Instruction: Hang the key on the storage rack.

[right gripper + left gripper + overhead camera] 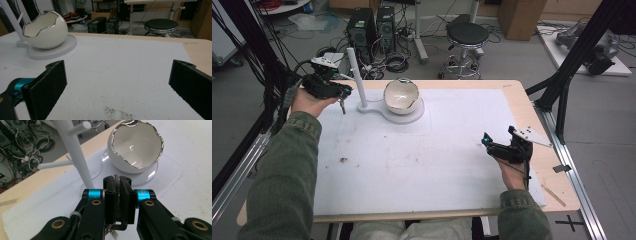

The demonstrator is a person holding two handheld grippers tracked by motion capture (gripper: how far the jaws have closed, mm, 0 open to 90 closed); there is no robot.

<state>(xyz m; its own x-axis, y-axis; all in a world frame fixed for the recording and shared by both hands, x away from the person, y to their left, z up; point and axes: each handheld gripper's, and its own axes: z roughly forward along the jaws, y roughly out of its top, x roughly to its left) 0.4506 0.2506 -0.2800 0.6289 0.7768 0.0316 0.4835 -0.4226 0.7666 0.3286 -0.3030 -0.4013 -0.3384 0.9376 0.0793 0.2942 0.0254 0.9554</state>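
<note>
While the left gripper (119, 195) clamps a thin chain (116, 182) near the table's far-left corner, beside the stand (357, 75), ready for hanging, the right gripper (117, 82) rests apart.

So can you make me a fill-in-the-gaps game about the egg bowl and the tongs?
1. The white egg-shaped bowl with the jagged silver rim sits on a round white ____.
2. The left tongs are ____ on a small thin thing.
3. The right tongs are wide ____ above the white mat.
4. Beside the bowl stands a white stand with side ____.

Missing words: base; shut; open; pegs
</note>
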